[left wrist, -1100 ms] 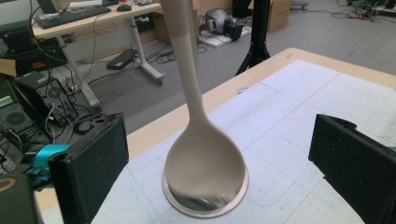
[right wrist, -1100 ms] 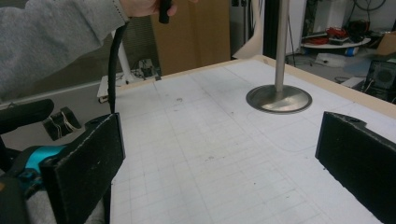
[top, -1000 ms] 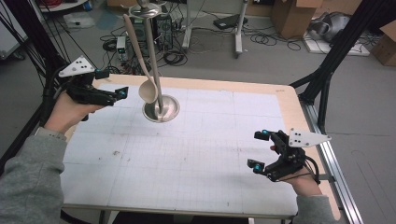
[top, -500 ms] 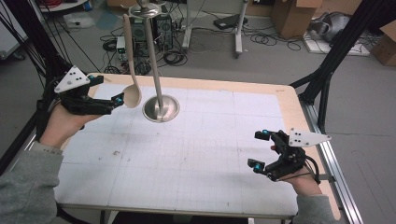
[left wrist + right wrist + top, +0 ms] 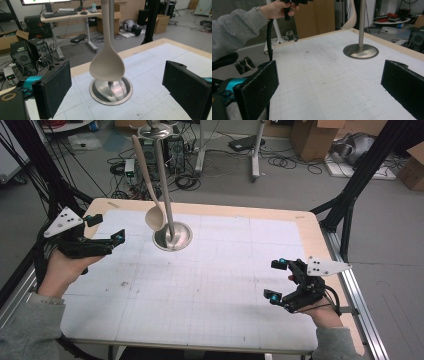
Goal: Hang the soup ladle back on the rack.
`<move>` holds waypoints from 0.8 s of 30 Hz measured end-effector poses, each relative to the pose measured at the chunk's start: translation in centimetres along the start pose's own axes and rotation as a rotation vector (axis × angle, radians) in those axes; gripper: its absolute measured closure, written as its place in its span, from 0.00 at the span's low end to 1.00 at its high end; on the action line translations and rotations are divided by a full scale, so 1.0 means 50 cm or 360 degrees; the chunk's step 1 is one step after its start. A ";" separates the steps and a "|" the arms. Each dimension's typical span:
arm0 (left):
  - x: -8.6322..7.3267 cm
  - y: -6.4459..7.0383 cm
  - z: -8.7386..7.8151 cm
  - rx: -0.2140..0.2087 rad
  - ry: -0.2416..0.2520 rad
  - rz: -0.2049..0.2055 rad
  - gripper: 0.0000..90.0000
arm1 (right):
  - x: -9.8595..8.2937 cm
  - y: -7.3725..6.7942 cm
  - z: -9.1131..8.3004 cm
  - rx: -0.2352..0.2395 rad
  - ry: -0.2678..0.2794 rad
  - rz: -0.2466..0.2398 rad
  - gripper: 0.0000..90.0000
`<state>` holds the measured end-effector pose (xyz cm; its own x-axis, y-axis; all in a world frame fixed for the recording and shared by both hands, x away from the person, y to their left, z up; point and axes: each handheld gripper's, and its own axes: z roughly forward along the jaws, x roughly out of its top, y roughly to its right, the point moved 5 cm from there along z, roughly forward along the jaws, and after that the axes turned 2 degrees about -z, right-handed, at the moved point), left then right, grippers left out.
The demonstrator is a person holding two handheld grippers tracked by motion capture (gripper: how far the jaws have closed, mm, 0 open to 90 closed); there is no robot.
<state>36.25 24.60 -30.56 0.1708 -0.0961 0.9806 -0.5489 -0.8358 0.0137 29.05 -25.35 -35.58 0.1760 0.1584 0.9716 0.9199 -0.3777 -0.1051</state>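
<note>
A metal stand (image 5: 172, 237) with a round base and a thin pole rises at the back left of the white gridded table (image 5: 210, 295). A pale spoon (image 5: 156, 219) hangs from its top, bowl down, just above the base. My left gripper (image 5: 107, 228) is open to the left of the spoon and apart from it. In the left gripper view the spoon bowl (image 5: 107, 67) hangs ahead of the wide-apart jaws, over the base (image 5: 111, 90). Near the table's right edge my right gripper (image 5: 274, 280) stands open and holds nothing; its view looks across the table at the stand (image 5: 361, 51).
The table has a bare wooden border (image 5: 310, 227). Black frame legs (image 5: 345, 210) stand off its right corner. On the floor behind lie cables, computer cases (image 5: 175, 150) and cardboard boxes (image 5: 312, 135).
The spoon swung left toward my left gripper, then back right toward the pole. My left gripper pulled back and down, away from the stand. The right gripper stayed put.
</note>
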 end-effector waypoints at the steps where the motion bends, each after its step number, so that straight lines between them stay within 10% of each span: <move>1: -0.001 -0.001 -0.005 0.0003 0.0000 0.0004 0.10 | 0.000 0.002 -0.001 -0.0003 0.0000 0.0003 0.00; 24: -0.069 0.084 -0.071 -0.0188 -0.0039 0.0082 0.10 | -0.001 0.016 -0.011 -0.0050 0.0029 0.0004 0.00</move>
<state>30.44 23.33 -33.19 0.1591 -0.1520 0.9755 -0.6500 -0.7598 -0.0124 29.56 -26.16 -35.59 0.1718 0.1408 0.9750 0.9079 -0.4068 -0.1012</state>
